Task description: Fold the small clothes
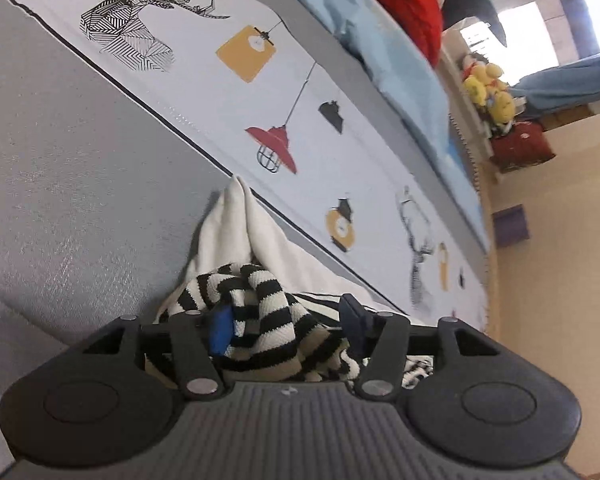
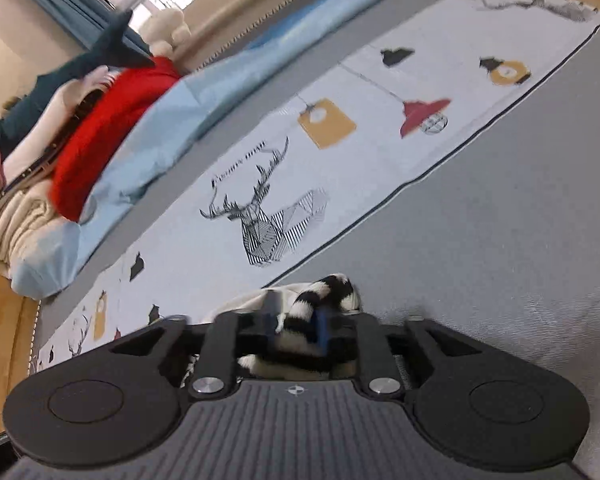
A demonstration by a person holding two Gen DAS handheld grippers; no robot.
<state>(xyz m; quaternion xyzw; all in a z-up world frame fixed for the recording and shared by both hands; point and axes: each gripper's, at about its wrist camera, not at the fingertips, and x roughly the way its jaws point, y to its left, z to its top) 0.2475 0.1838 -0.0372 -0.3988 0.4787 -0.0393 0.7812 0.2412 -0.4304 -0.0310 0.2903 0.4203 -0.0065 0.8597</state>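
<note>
A small black-and-white striped garment (image 1: 260, 304) with a white part (image 1: 236, 224) lies bunched on the grey bed cover (image 1: 68, 184). In the left wrist view my left gripper (image 1: 286, 324) has its blue fingers (image 1: 221, 330) spread apart with striped cloth heaped between them; no clamping shows. In the right wrist view my right gripper (image 2: 298, 328) is shut on a fold of the striped garment (image 2: 328, 290), its fingers (image 2: 323, 326) pressed close on the cloth just above the grey cover (image 2: 500, 248).
A white printed band with deer and lamps (image 1: 236, 80) (image 2: 268, 184) runs along the bed. Beyond it lie a light-blue sheet (image 2: 172, 120), a red garment (image 2: 112, 132) on a pile of clothes, and plush toys (image 1: 488, 88). The tan floor (image 1: 560, 280) lies beyond the bed's edge.
</note>
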